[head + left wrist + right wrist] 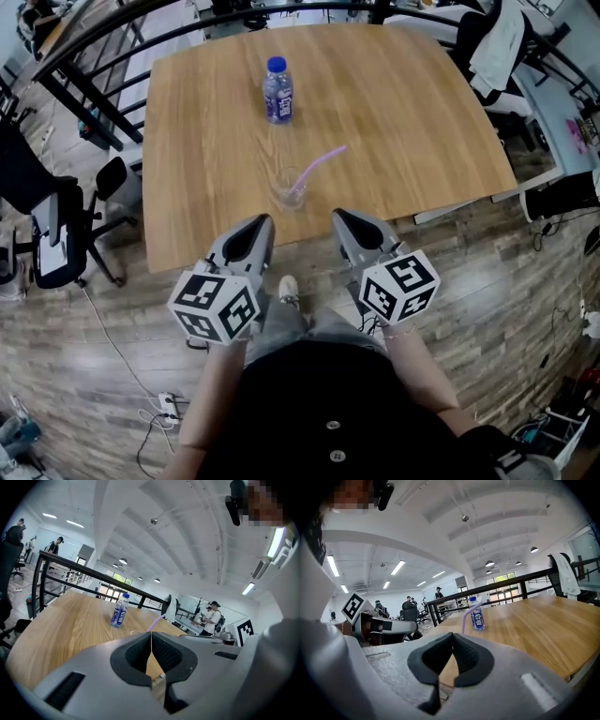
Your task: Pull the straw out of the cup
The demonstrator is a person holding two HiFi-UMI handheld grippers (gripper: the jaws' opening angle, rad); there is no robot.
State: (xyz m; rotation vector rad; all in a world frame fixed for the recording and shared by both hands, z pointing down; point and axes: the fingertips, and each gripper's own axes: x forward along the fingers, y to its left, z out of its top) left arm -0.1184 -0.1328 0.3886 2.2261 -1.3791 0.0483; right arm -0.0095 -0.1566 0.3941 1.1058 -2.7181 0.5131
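A clear cup (289,190) stands near the front edge of the wooden table (394,112), with a purple straw (319,164) leaning out to the upper right. Both grippers hover at that front edge, short of the cup. My left gripper (263,223) is shut and empty, to the cup's lower left. My right gripper (340,217) sits to the cup's lower right, its jaws meeting at the tips with nothing between them. In the left gripper view the straw (156,623) rises just behind the closed jaws. In the right gripper view the straw (465,618) stands ahead of the jaws.
A small water bottle with a blue cap (277,91) stands upright farther back on the table, also visible as the bottle (119,610) and the bottle (476,614). A black railing (112,42) borders the table's far side. Office chairs (56,234) stand to the left on the plank floor.
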